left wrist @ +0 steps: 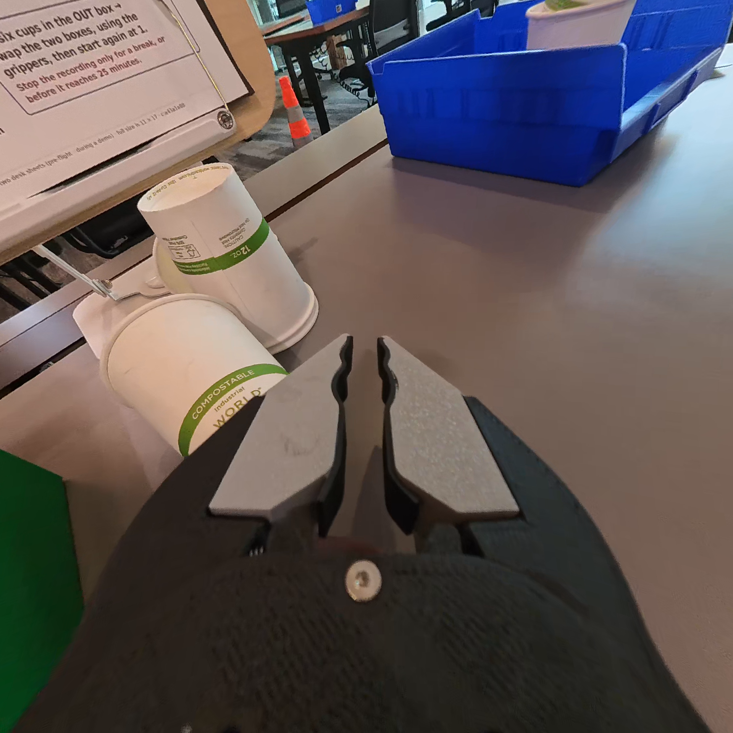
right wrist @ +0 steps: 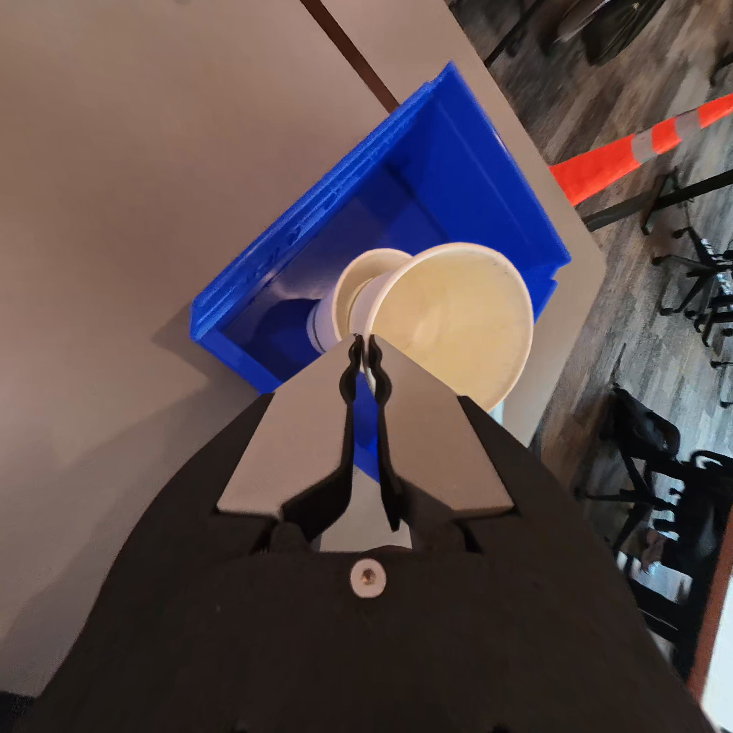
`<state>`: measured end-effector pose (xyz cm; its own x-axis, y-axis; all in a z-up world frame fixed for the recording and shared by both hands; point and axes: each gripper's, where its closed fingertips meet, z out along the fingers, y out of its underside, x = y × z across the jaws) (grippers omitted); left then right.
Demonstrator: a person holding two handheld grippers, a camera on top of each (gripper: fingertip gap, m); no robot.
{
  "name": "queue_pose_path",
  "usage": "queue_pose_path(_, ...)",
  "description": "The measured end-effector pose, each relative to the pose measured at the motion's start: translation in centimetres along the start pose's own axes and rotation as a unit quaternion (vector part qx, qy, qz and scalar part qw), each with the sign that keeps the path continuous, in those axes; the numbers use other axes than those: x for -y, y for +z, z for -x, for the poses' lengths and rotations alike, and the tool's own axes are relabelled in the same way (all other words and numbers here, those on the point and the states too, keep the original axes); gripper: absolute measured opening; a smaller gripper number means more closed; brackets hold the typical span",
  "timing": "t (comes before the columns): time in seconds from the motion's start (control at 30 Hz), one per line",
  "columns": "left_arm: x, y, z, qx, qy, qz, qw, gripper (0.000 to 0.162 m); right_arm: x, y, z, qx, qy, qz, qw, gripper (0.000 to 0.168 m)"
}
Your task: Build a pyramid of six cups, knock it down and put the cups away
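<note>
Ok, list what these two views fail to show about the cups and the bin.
- Left wrist view: the lying cup is part hidden by the left tongs; a third cup behind the upside-down cup barely shows.
- Left wrist view: the blue bin wall hides its inside; the cup above it is cut by the top edge.
- Right wrist view: how many cups are nested in the stack under the held cup is unclear.

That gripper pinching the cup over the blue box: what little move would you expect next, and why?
Probably lower the cup a bit and then open. The right gripper pinches its rim above the blue bin, where another cup seems nested under it. Two cups wait on the table by the idle left gripper.
</note>
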<state>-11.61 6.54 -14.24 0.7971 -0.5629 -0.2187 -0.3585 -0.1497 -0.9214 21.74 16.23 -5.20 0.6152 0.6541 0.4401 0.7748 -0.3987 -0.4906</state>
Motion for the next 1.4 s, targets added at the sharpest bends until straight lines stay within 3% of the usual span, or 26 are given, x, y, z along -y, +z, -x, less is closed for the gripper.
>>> queue_pose_path(0.13,-0.1,0.1,-0.2,-0.002,0.007,0.004,1.000,0.010,1.0,0.3,-1.4,-0.041,-0.003,0.005,0.999,0.024)
queue_pose_path(0.27,-0.1,0.1,-0.3,-0.004,0.008,0.003,1.000,0.010,4.6,-1.7,-0.8,-0.073,0.020,-0.101,0.992,0.021)
queue_pose_path(0.33,-0.2,0.2,-0.3,-0.004,0.008,0.005,1.000,0.010,7.7,-2.7,3.0,-0.030,0.017,-0.195,0.980,0.016)
queue_pose_path(0.43,-0.2,0.2,-0.2,-0.002,0.008,0.005,1.000,0.010,12.1,-3.6,12.1,0.121,0.015,-0.325,0.938,0.012)
queue_pose_path(0.53,0.0,0.0,-0.1,0.004,0.008,0.001,1.000,0.010,14.6,-1.4,18.8,0.184,0.015,-0.380,0.907,0.015)
queue_pose_path(0.63,0.4,-0.3,0.7,0.023,0.003,-0.012,1.000,0.007,14.8,3.2,21.7,0.134,-0.003,-0.365,0.921,0.009)
queue_pose_path(0.7,0.8,-0.6,1.6,0.046,-0.003,-0.025,0.999,0.007,14.6,4.3,23.3,0.133,-0.025,-0.353,0.926,0.012)
queue_pose_path(0.9,2.7,-2.7,4.9,0.127,-0.022,-0.083,0.988,0.008,11.2,8.4,22.8,0.025,-0.127,-0.268,0.955,0.012)
queue_pose_path(1.03,0.1,-2.3,6.4,0.145,-0.066,-0.018,0.987,0.014,10.9,9.1,23.0,0.058,-0.089,-0.257,0.960,0.013)
queue_pose_path(1.23,-0.7,-2.3,6.4,0.166,-0.025,0.017,0.986,0.005,10.8,8.9,22.1,0.045,-0.085,-0.260,0.961,0.012)
queue_pose_path(1.4,-1.7,-1.9,5.2,0.118,-0.038,0.048,0.991,0.000,11.0,8.7,21.3,0.022,-0.081,-0.267,0.960,0.009)
